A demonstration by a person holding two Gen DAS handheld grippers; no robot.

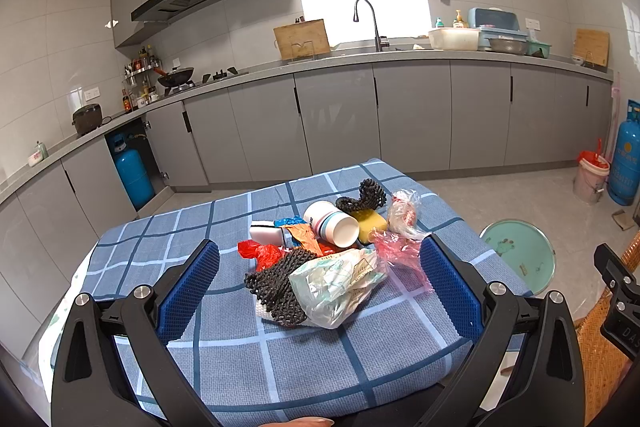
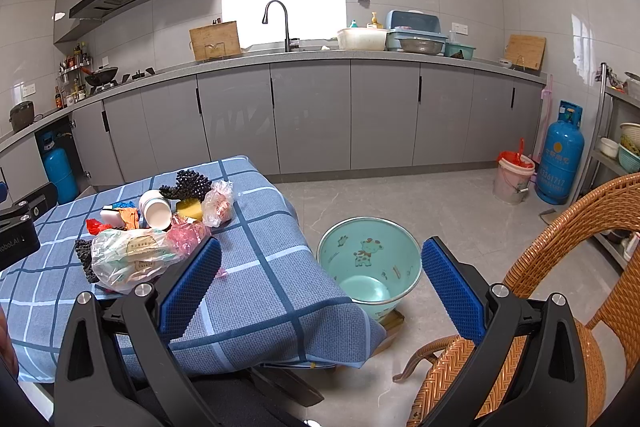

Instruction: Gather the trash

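Note:
A heap of trash lies on the blue checked tablecloth (image 1: 248, 359): a clear plastic wrapper (image 1: 340, 285), a black net scrubber (image 1: 280, 283), a white paper cup (image 1: 332, 225) on its side, a yellow sponge (image 1: 372, 223), red plastic (image 1: 260, 253) and pink plastic (image 1: 396, 247). My left gripper (image 1: 320, 257) is open, its blue pads on either side of the heap's near edge, holding nothing. My right gripper (image 2: 322, 259) is open and empty over the table's right edge, with the heap (image 2: 136, 255) to its left. A green bin (image 2: 370, 261) stands on the floor ahead of it.
A wicker chair (image 2: 568, 287) stands at the right. A blue gas cylinder (image 2: 562, 155) and a lined white bucket (image 2: 514, 177) stand by the far cabinets. The kitchen counter with sink (image 2: 288, 47) runs along the back wall.

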